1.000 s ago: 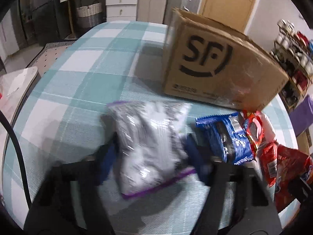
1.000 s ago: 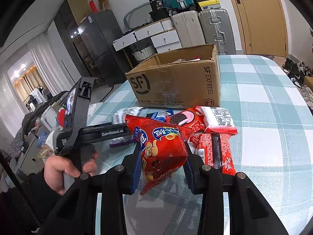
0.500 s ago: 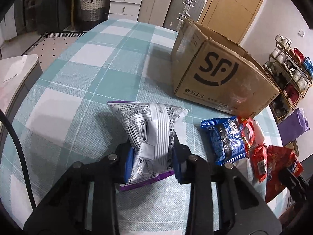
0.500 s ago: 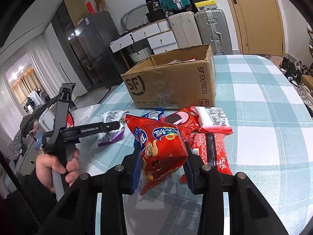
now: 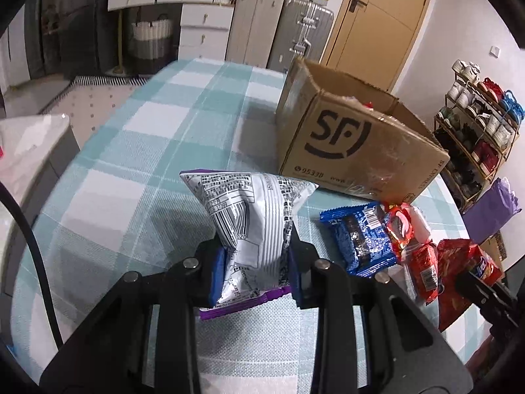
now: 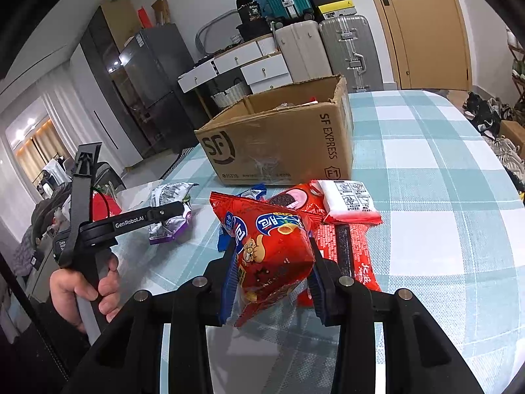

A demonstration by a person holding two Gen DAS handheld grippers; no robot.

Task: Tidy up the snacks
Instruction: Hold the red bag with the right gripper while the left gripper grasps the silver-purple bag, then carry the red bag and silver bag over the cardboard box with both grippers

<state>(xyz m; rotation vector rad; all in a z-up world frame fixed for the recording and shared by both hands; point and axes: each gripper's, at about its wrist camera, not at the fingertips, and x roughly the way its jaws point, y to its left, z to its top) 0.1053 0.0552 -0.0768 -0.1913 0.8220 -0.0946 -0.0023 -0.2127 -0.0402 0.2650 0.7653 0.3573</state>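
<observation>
My left gripper (image 5: 254,262) is shut on a silver and purple snack bag (image 5: 252,216) and holds it just above the checked table (image 5: 137,170); the same bag shows in the right wrist view (image 6: 170,210). My right gripper (image 6: 274,272) is shut on a red snack bag (image 6: 272,246), lifted off the table. An open cardboard SF box (image 5: 354,144) stands behind, also in the right wrist view (image 6: 282,144). Between the grippers lie a blue cookie pack (image 5: 361,239), a red cookie pack (image 6: 292,198), a white and red pack (image 6: 347,200) and a red flat pack (image 6: 347,249).
The table's left edge (image 5: 42,210) runs close to my left gripper. A shoe rack (image 5: 475,131) stands beyond the table on the right. Suitcases (image 6: 347,49) and drawers (image 6: 236,65) line the far wall. The person's left hand (image 6: 85,285) holds the left gripper handle.
My left gripper has closed on the silver and purple bag and lifted it slightly. The right gripper keeps holding the red bag and has risen a little.
</observation>
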